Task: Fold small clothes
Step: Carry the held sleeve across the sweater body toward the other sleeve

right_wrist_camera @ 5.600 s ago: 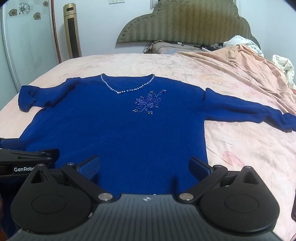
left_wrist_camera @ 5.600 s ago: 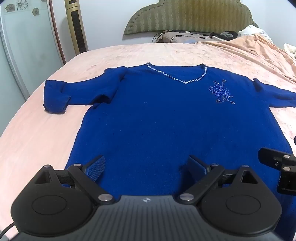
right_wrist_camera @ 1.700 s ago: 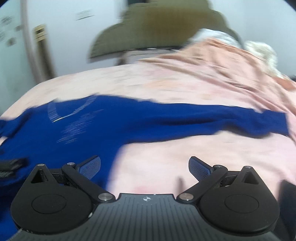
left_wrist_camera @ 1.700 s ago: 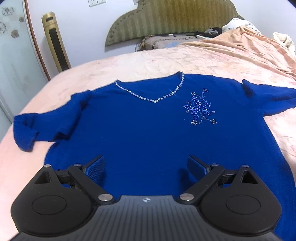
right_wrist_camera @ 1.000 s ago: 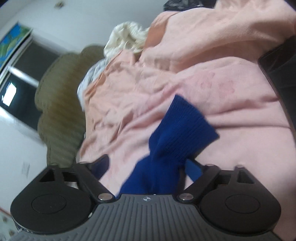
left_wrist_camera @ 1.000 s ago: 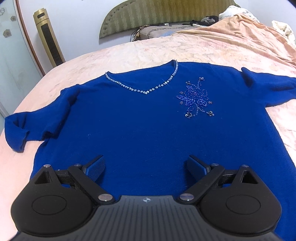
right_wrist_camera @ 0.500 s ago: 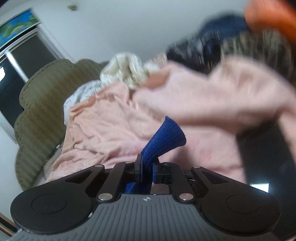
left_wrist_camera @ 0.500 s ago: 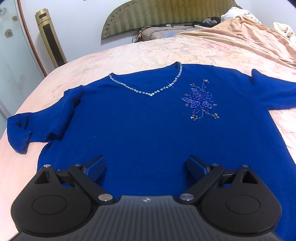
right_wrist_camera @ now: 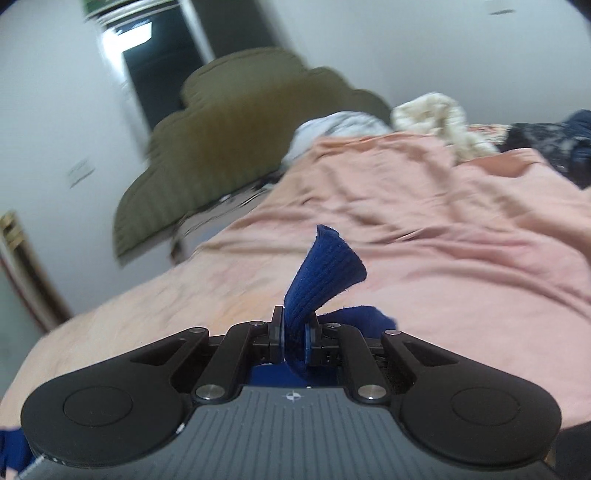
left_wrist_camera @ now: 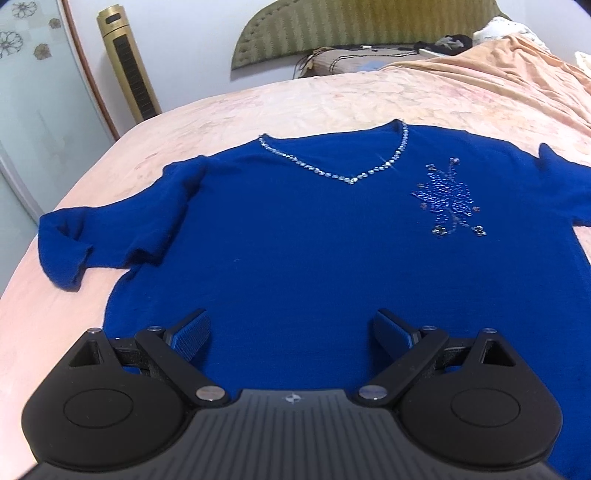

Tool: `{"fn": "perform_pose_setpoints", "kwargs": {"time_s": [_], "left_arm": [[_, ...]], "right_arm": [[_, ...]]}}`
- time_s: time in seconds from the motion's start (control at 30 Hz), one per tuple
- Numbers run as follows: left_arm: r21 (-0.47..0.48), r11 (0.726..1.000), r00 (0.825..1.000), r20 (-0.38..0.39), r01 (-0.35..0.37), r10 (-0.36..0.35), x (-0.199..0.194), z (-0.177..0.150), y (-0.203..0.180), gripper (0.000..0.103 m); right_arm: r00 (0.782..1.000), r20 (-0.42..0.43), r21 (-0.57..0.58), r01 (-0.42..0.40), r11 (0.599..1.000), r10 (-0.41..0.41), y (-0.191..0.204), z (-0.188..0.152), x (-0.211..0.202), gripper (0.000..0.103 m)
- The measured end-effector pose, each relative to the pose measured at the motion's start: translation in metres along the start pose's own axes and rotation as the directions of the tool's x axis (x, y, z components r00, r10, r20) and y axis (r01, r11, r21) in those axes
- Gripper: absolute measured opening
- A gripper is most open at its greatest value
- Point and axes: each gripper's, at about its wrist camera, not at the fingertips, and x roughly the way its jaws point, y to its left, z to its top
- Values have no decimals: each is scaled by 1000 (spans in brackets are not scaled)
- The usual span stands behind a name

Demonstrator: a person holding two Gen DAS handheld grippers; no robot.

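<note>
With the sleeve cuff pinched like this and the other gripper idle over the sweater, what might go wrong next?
1. The right gripper pinches only a narrow strip of the blue cuff; a quick pull might slip it free.
2. The left gripper hangs open over the sweater, pinning nothing, so dragging the sleeve across may shift or wrinkle the body.
3. The other sleeve lies bunched at its cuff; folding over it could trap creases.

We list: a wide bed under a pale pink crumpled sheet (left_wrist_camera: 332, 99); an olive-green ribbed scalloped headboard (left_wrist_camera: 362, 29) against the white wall; a tall gold tower fan (left_wrist_camera: 129, 70) beside the bed; a frosted glass door with flower decals (left_wrist_camera: 33, 92); a cream knitted bundle (right_wrist_camera: 439, 118) near the headboard.
</note>
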Motion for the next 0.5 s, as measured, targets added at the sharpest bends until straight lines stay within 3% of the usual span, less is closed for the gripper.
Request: {"fn": "perform_pose_setpoints", "kwargs": {"time_s": [0.5], "left_arm": [[-22, 1000, 1000, -11, -15, 15, 2, -5, 18, 96]], "right_arm": [[977, -158, -117, -166, 979, 147, 112, -45, 19, 14]]}}
